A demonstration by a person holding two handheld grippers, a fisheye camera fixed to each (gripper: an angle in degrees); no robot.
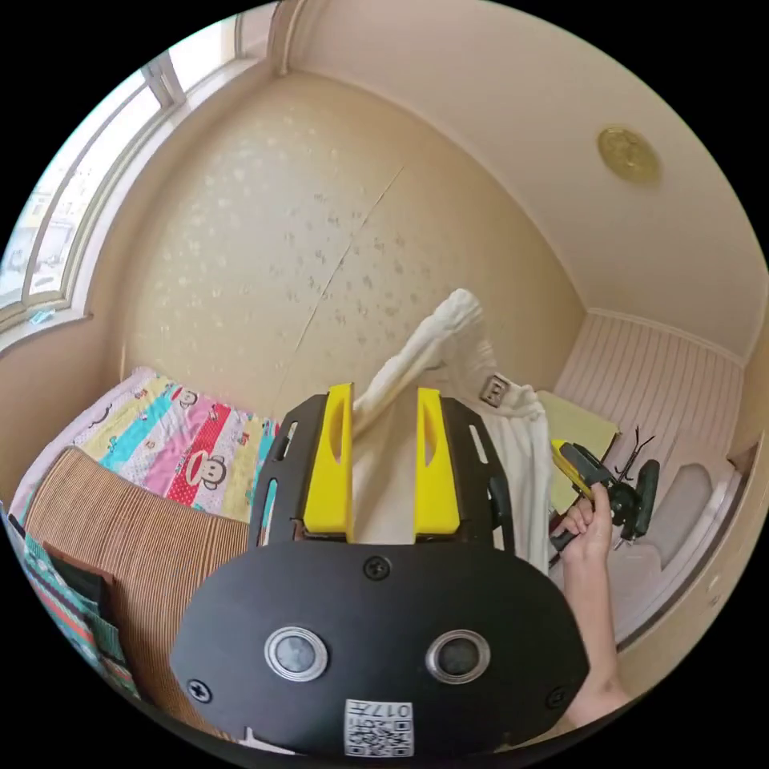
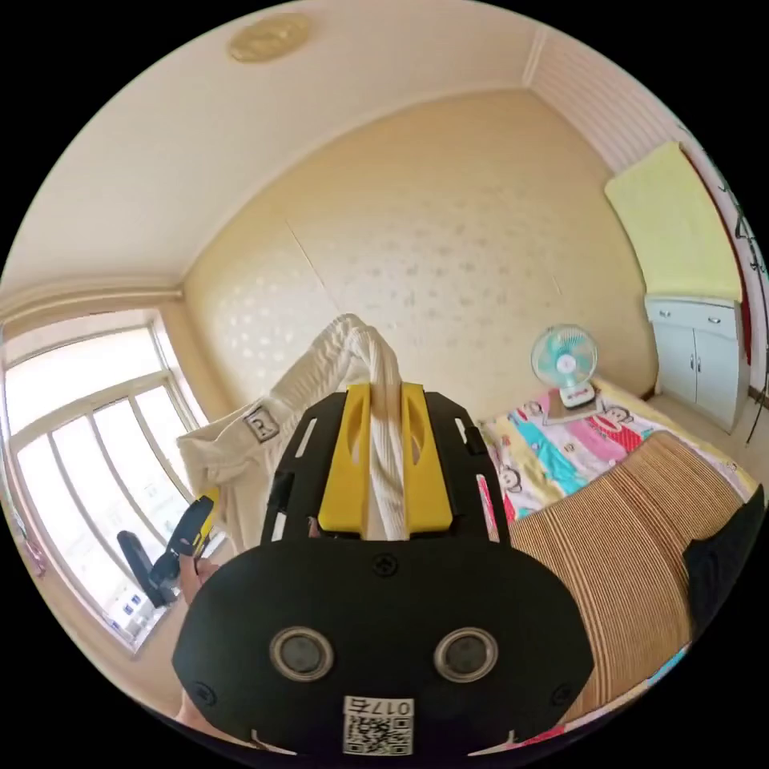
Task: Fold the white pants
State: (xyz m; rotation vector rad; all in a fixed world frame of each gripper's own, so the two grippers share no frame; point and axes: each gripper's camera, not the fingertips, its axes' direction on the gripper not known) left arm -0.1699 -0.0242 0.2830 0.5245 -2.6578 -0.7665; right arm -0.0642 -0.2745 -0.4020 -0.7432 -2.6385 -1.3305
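The white pants [image 1: 448,344] hang in the air in front of the beige wall, with a small label patch on the waistband. In the left gripper view, my left gripper [image 1: 384,396] has its yellow jaws closed on a wide fold of the cloth. A hand holds the right gripper [image 1: 589,473] at the pants' far edge. In the right gripper view, my right gripper [image 2: 386,392] pinches a bunched, ribbed strip of the pants [image 2: 320,360] between its jaws. The left gripper [image 2: 188,529] shows low beside the window, under the hanging cloth.
A bed with a cartoon-print sheet [image 1: 176,448] and a brown striped mat [image 2: 633,529] lies below. A small fan [image 2: 565,364] stands on the bed's far end. A window [image 2: 88,448], a white cabinet [image 2: 693,352] and a yellow cloth [image 2: 673,224] line the walls.
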